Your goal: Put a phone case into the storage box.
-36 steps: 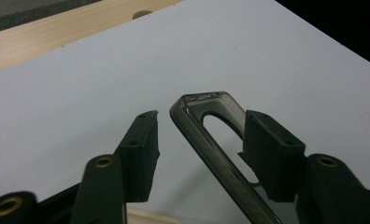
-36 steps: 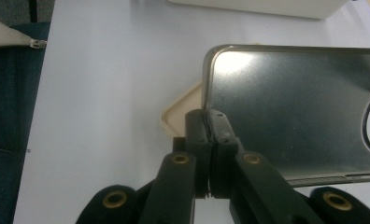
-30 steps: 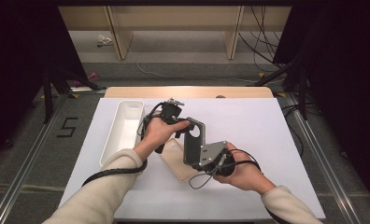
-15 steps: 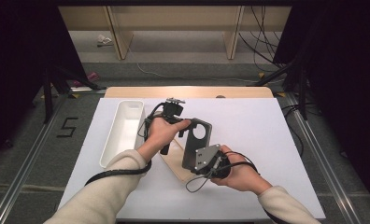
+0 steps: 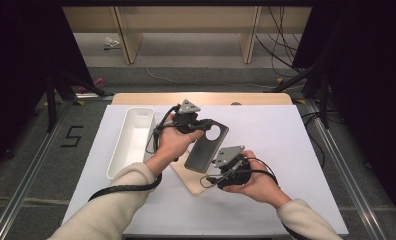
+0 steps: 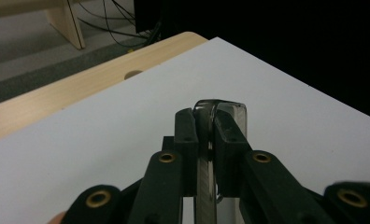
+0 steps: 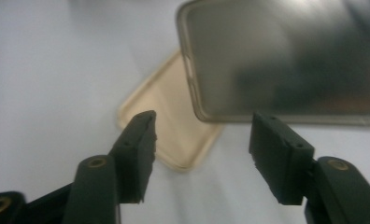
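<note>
A grey phone case (image 5: 206, 147) with a round camera hole hangs tilted above the table. My left gripper (image 5: 198, 125) is shut on its upper end, and its jaws have just been closing; in the left gripper view the gripper (image 6: 205, 122) pinches the thin edge of the case (image 6: 230, 109). My right gripper (image 5: 217, 166) sits just below the case's lower end. Its jaws have just been opening and stand wide apart (image 7: 202, 135), with the case (image 7: 286, 60) just beyond the tips and untouched. A tan case (image 7: 174, 126) lies flat on the table (image 5: 191, 181).
A long white tray (image 5: 131, 140) lies left of the hands. A white sheet (image 5: 286, 150) covers the table, with a wooden strip (image 5: 246, 98) along the far edge. Dark stands flank both sides.
The right gripper has opened and let go of the grey case. The left gripper has tightened on the case's top and carried it slightly up and away.
</note>
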{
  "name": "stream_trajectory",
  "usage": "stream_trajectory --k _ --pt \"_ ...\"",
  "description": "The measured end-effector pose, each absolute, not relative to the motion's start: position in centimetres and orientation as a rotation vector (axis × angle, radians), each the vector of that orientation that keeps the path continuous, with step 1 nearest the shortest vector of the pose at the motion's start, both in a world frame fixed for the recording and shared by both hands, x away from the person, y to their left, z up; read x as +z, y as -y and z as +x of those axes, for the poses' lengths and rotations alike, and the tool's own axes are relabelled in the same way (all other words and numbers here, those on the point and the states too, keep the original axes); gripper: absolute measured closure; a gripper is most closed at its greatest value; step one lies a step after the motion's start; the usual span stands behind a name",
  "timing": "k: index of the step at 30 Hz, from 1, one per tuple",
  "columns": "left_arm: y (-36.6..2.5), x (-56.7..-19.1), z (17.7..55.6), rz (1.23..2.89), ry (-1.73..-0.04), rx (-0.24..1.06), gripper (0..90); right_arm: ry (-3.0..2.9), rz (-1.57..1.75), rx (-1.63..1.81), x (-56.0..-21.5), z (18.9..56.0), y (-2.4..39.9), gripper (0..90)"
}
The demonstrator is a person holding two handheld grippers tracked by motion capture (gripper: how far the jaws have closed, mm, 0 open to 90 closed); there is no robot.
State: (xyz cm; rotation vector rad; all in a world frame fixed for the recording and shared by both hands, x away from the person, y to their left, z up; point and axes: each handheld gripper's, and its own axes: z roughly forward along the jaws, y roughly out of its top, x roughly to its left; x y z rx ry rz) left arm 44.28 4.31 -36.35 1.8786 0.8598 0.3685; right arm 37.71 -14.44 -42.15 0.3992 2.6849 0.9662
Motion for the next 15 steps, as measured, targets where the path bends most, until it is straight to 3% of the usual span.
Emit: stream_trajectory --k 9,15 --pt "-7.1 -36.6 43.4 1.775 -0.808 0.444 81.3 -2.576 0.654 1.089 -41.8 38.8 16.6 23.3" --pt "-9.5 -36.6 42.7 1.671 -0.800 0.451 81.3 -2.502 0.788 1.185 -41.7 39.2 18.3 18.0"
